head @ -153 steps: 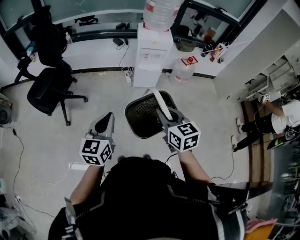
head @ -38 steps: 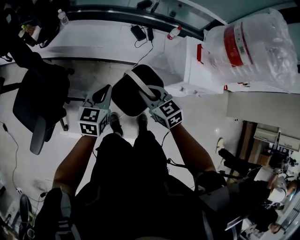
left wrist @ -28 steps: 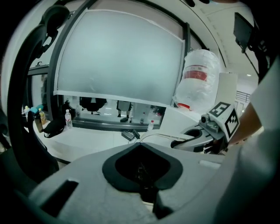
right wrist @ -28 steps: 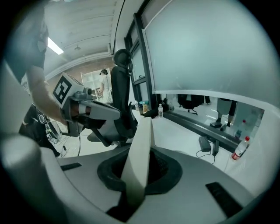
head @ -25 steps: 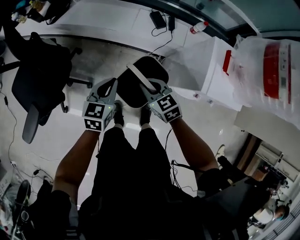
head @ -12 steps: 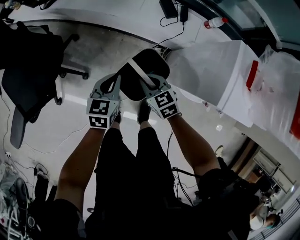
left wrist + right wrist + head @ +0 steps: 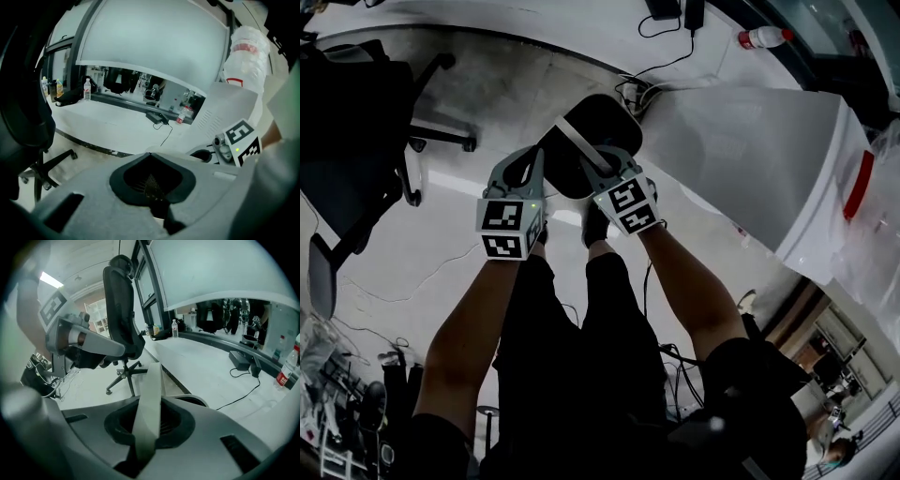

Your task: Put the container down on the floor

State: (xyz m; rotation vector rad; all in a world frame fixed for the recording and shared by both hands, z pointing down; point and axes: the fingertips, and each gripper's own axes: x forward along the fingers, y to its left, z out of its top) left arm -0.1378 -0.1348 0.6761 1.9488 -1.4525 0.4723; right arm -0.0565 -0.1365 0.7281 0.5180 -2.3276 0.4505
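The black mesh container (image 7: 600,124) hangs low over the pale floor (image 7: 478,84), just ahead of the person's shoes (image 7: 595,225); whether its base touches the floor cannot be told. A white handle (image 7: 575,142) crosses its open top. The right gripper (image 7: 605,167) is clamped on that handle, the strip pinched between its jaws. The left gripper (image 7: 532,164) is closed on the container's mesh rim. A white water dispenser (image 7: 741,159) stands just beside it, and an office chair (image 7: 356,122) is well apart at left.

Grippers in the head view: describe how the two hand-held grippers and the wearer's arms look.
The left gripper and right gripper are grey, tapering shells, each carrying a white cube with black square markers. Forearms are bare; clothing is black.
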